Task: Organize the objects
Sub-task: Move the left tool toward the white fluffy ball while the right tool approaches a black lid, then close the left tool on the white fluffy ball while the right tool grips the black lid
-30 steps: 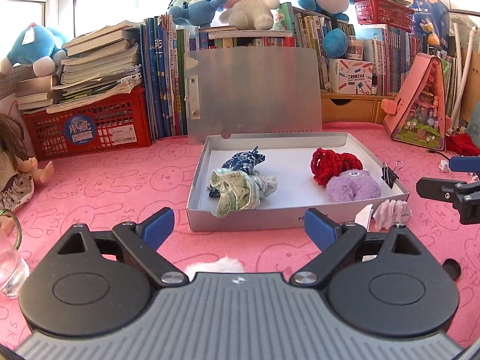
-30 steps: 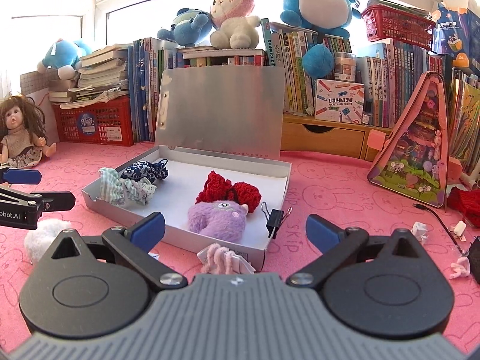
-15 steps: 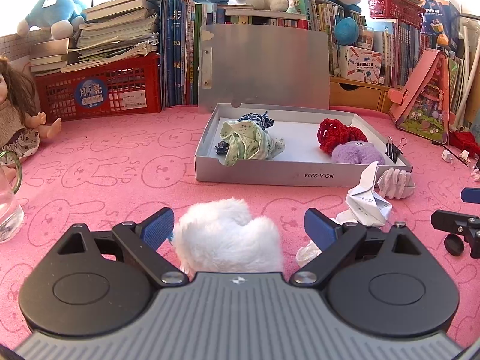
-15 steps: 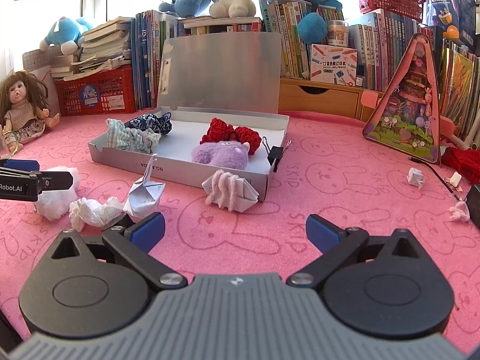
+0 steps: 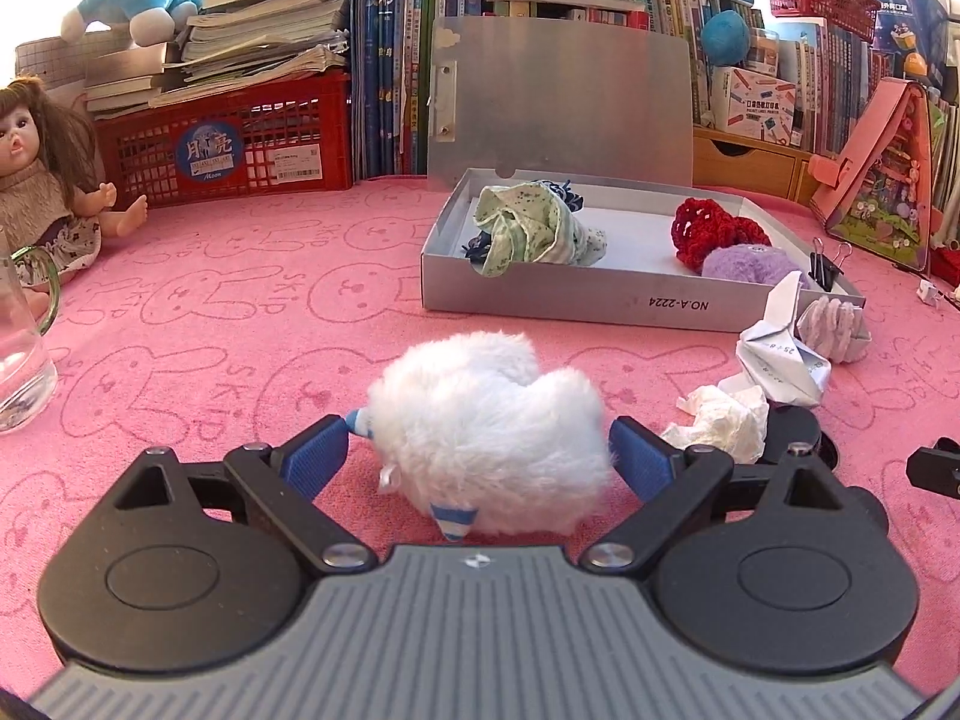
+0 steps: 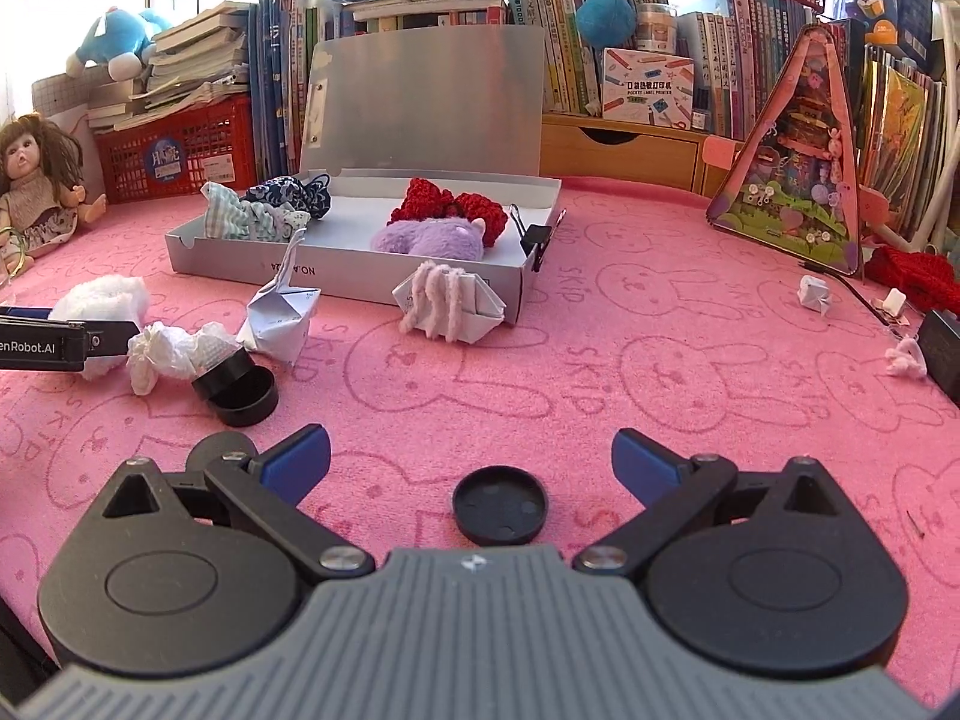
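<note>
Just short of the grey box [image 5: 636, 300], my left gripper [image 5: 480, 450] straddles the white fluffy toy [image 5: 486, 426] on the bench.
Its fingers [image 5: 315, 456] stand wide, gripping nothing; the toy looks light and squashy, so I'd pinch its middle. My right gripper [image 6: 471, 456] is also spread, empty.

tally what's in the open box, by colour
Green-patterned: 1
Navy-patterned: 1
Red: 1
Purple: 1
Total: 4 in the box
</note>
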{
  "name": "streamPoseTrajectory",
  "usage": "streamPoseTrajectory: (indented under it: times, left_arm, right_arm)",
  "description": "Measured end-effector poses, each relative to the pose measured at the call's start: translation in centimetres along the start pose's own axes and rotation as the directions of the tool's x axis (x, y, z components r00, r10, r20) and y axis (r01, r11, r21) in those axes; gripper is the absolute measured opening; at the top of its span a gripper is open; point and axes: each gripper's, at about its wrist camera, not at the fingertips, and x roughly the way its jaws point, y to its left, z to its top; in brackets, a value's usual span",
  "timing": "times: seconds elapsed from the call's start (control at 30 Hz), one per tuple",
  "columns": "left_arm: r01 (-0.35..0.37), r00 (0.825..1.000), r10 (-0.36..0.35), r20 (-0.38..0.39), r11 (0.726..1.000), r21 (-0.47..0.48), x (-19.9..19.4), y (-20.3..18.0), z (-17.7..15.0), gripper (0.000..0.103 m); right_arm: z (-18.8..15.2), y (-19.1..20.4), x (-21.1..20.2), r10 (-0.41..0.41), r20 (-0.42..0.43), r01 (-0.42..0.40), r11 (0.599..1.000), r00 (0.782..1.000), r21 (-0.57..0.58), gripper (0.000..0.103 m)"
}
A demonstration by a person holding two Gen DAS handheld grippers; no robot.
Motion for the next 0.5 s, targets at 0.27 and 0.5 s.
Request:
streamPoseTrajectory:
  times: [0.27,0.5]
  left_arm:
    - [0.008,1.0,-0.008,-0.015,1.0,-0.017,0.48,0.18,-0.19,0.096]
    - [-0.001,1.0,-0.001,-0.029,0.998,-0.055,0.77,0.64,-0.16,0.097]
  right_arm:
    - [-0.47,0.03,0.32,-0.034,-0.038,0.035,0.999,0.999,0.025,0.101]
    - [-0.46,0.15,0.43,-0.043,-0.043,0.044,0.999,0.998,0.021,0.102]
